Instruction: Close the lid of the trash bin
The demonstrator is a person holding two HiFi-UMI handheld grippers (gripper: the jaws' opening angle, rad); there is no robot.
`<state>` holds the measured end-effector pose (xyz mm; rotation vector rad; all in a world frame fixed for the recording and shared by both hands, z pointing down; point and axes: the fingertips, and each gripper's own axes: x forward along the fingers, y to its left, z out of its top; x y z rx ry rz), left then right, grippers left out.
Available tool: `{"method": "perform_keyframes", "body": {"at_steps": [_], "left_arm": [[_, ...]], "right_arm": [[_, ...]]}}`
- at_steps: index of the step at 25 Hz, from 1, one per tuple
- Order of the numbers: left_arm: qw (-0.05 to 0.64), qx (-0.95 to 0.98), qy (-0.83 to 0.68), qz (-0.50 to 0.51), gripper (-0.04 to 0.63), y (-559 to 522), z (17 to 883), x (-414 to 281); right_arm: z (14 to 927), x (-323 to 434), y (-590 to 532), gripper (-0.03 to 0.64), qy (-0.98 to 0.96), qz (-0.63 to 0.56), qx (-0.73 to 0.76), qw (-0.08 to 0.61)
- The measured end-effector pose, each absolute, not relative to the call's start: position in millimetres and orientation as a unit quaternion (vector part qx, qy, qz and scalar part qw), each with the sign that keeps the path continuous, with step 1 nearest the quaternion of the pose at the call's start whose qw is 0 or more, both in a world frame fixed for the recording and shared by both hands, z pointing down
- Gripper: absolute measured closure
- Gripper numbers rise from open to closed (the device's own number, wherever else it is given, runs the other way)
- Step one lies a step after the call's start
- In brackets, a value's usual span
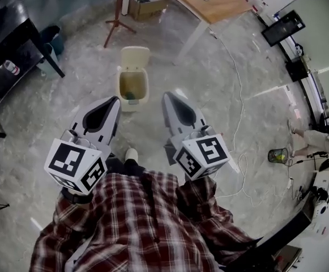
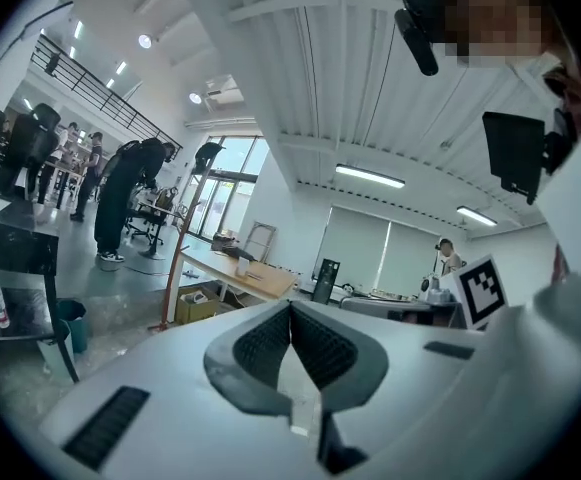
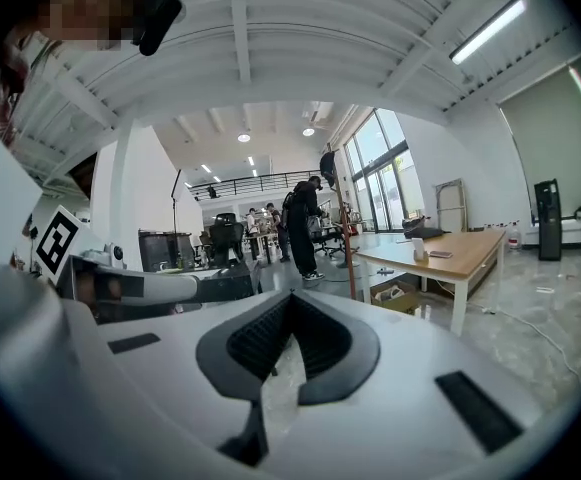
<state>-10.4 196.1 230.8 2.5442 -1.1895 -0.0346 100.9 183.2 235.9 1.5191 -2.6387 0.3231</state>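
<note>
Trash bin (image 1: 132, 89) stands open on the floor. Just short of it, the left gripper (image 1: 116, 99) and right gripper (image 1: 166, 94) hover, jaws pressed together and empty. Behind its mouth the lid (image 1: 136, 57) stands tipped back. It is probably best to reach over the lid and draw its top edge down gently.

I see a grey marbled floor (image 1: 221, 89) with a white cable (image 1: 242, 103) trailing across it, a wooden table (image 1: 212, 1) beside a cardboard box (image 1: 147, 1), a red tripod stand (image 1: 118, 16), tall windows (image 3: 375, 173) and ceiling strip lights (image 2: 370, 176).
</note>
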Motion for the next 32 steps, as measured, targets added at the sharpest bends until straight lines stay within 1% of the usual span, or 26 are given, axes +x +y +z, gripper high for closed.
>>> {"method": "perform_keyframes", "body": {"at_steps": [7, 21, 32], "left_arm": [[0.179, 0.883, -0.434, 0.015, 0.585, 131.4, 249.5, -15.0], [0.192, 0.895, -0.402, 0.034, 0.586, -73.1, 269.1, -49.0], [0.246, 0.890, -0.378, 0.068, 0.586, -139.4, 318.8, -37.8]], "right_arm": [[262.3, 100.1, 115.4, 0.604, -0.860, 0.143, 0.487, 0.044], [282.3, 72.2, -78.3, 0.604, -0.836, 0.151, 0.523, 0.065], [350.2, 84.4, -153.0, 0.604, -0.817, 0.183, 0.527, 0.145]]}}
